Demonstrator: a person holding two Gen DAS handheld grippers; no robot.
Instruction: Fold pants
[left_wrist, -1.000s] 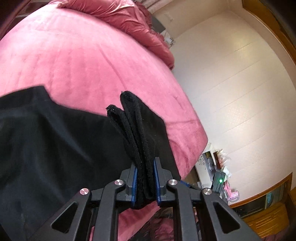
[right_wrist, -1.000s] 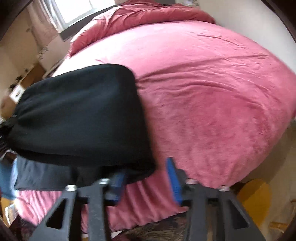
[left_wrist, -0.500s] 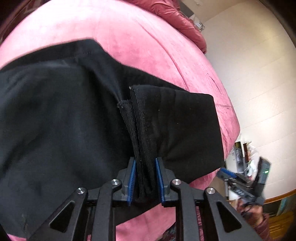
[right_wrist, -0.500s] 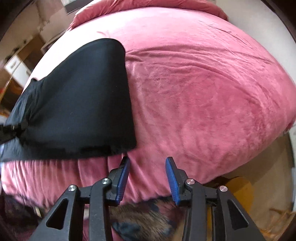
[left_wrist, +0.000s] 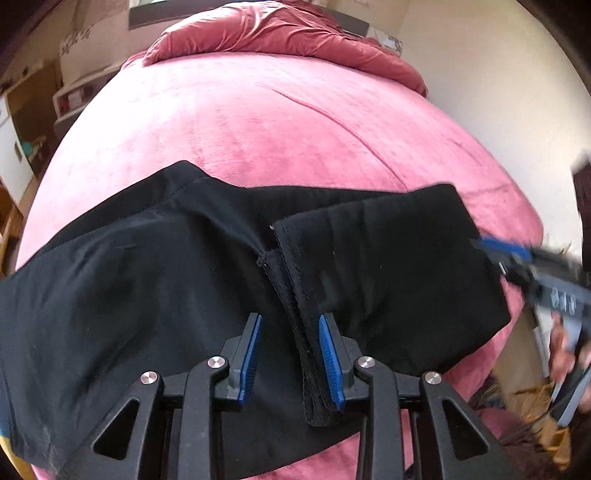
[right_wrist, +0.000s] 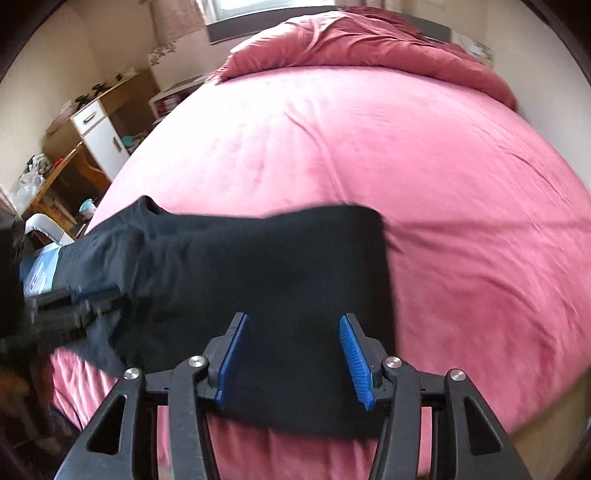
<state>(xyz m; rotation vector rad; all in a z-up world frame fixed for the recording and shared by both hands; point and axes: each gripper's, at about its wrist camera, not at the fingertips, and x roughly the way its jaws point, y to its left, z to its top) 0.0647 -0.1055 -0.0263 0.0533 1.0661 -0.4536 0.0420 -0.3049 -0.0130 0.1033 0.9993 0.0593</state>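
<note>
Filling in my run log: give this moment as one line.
pants: folded on bed | left gripper: jaws just opening, hem loose between | right gripper: open, empty, above pants

left wrist: near, steeply down on pants | right wrist: same | shared: bed

**Count of things on and around the bed**

One bed. On it, one pair of black pants near its front edge and one rumpled red duvet at its far end. Two grippers over the pants: left gripper, right gripper.
</note>
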